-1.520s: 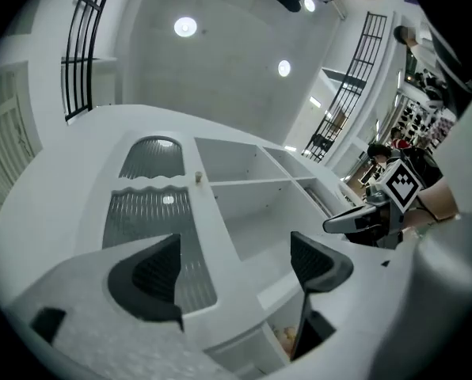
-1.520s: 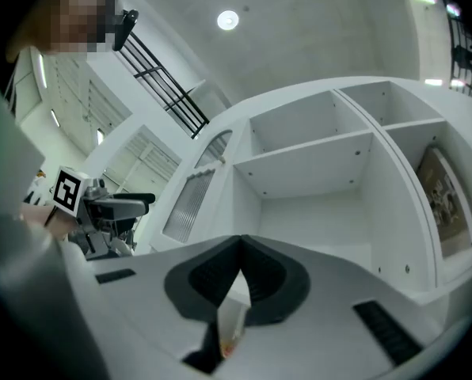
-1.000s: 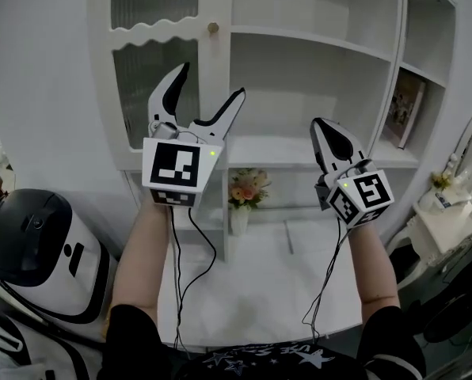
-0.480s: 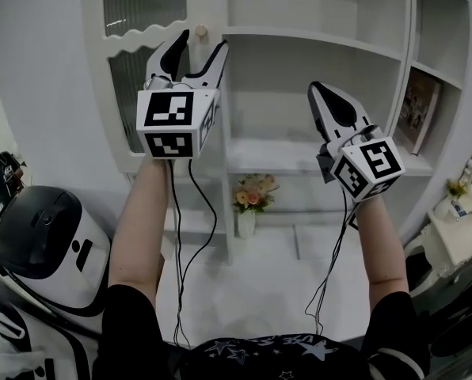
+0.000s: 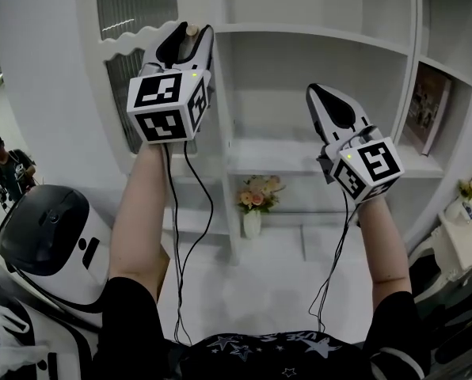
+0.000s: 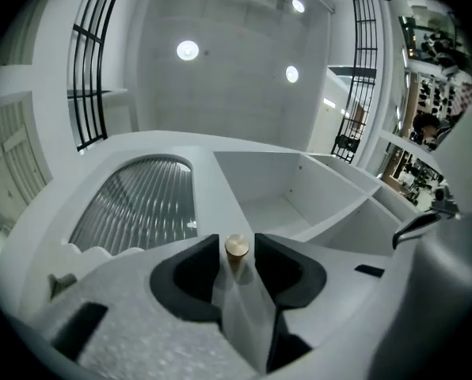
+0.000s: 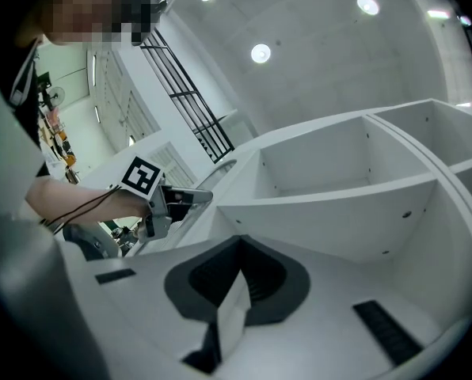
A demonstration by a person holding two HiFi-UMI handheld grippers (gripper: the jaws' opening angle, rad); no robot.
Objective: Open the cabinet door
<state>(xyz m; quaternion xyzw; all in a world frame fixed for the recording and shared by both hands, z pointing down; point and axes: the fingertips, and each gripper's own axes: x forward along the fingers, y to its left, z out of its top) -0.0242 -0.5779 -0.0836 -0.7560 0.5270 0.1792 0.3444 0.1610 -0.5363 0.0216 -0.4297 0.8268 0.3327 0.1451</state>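
The white cabinet door [image 5: 93, 93] has ribbed glass [image 6: 141, 204] and a small brass knob [image 5: 192, 31] on its right edge. My left gripper [image 5: 190, 38] is raised to that knob. In the left gripper view the knob [image 6: 236, 247] sits between the two black pads [image 6: 200, 271], with a thin gap on each side. Those jaws have just been closing around it and do not press on it. My right gripper [image 5: 312, 90] hangs shut and empty in front of the open shelves [image 5: 315, 50], well right of the door. In the right gripper view its jaws [image 7: 240, 252] meet, and the left gripper [image 7: 184, 199] shows further left.
A vase of flowers [image 5: 255, 198] stands on the white desk [image 5: 260, 283] under the shelves. A book [image 5: 428, 105] leans in the right compartment. A white and black machine [image 5: 46, 244] stands at lower left, with a person [image 5: 6, 169] behind it.
My left gripper rose up and to the right onto the knob, and its jaws narrowed from wide open to close around it. The right gripper rose slightly and stayed shut.
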